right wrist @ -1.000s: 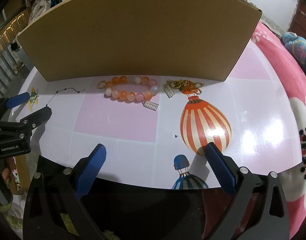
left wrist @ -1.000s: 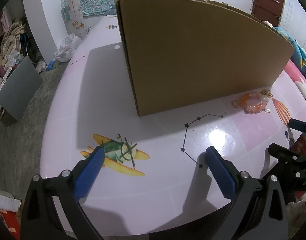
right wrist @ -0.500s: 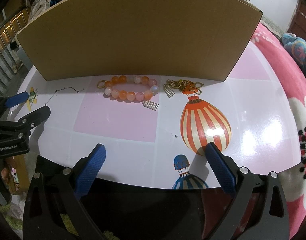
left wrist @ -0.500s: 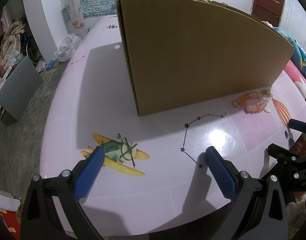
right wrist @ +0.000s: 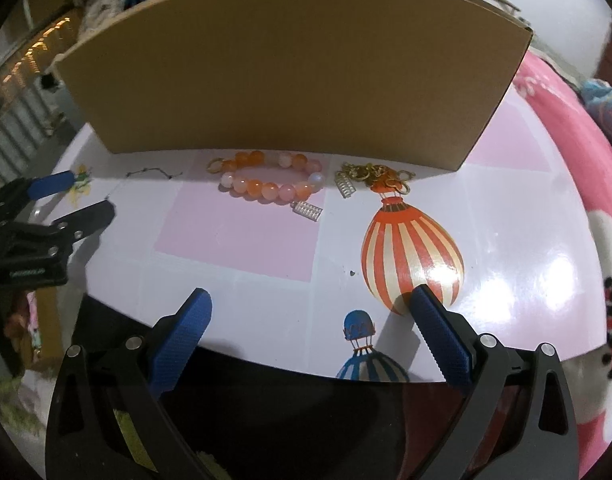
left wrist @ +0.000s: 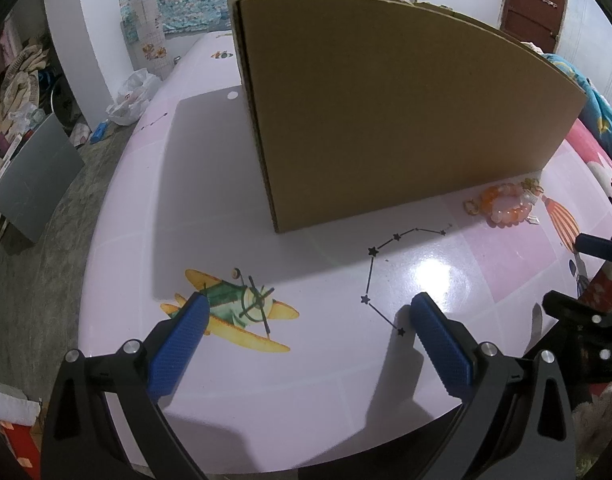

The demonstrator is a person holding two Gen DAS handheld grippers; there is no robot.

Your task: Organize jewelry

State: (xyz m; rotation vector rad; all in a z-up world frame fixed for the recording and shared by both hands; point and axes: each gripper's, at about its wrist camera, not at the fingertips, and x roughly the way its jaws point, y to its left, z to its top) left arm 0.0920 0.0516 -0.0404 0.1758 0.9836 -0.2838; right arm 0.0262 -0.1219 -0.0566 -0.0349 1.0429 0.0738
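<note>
1. The left gripper (left wrist: 306,308), black with 2 blue ribbed pads, is held with its jaws spread wide and nothing between them, above the near edge of the glossy pink-and-white printed table (left wrist: 145,216).
2. The right gripper (right wrist: 308,300), of the same black and blue build, is likewise held wide apart and empty over the near edge of the table.
3. A large brown corrugated cardboard box (right wrist: 293,80) is seen standing upright on the table, well back from the near edge.
4. An orange, pink and white beaded bracelet (right wrist: 265,178) is laid flat on the table just in front of the box wall, towards the table's middle; a small silver abacus-shaped charm (right wrist: 308,211) lies at its near side.
5. A tangle of gold-coloured chain and rings (right wrist: 376,176) is placed just to the right of the bracelet, also close to the box, at the top of a printed red-and-cream striped balloon (right wrist: 412,256).
6. In the left wrist view, the bracelet is found near the right edge of the table, with a printed yellow and green aeroplane (left wrist: 233,312) beneath the left gripper.
</note>
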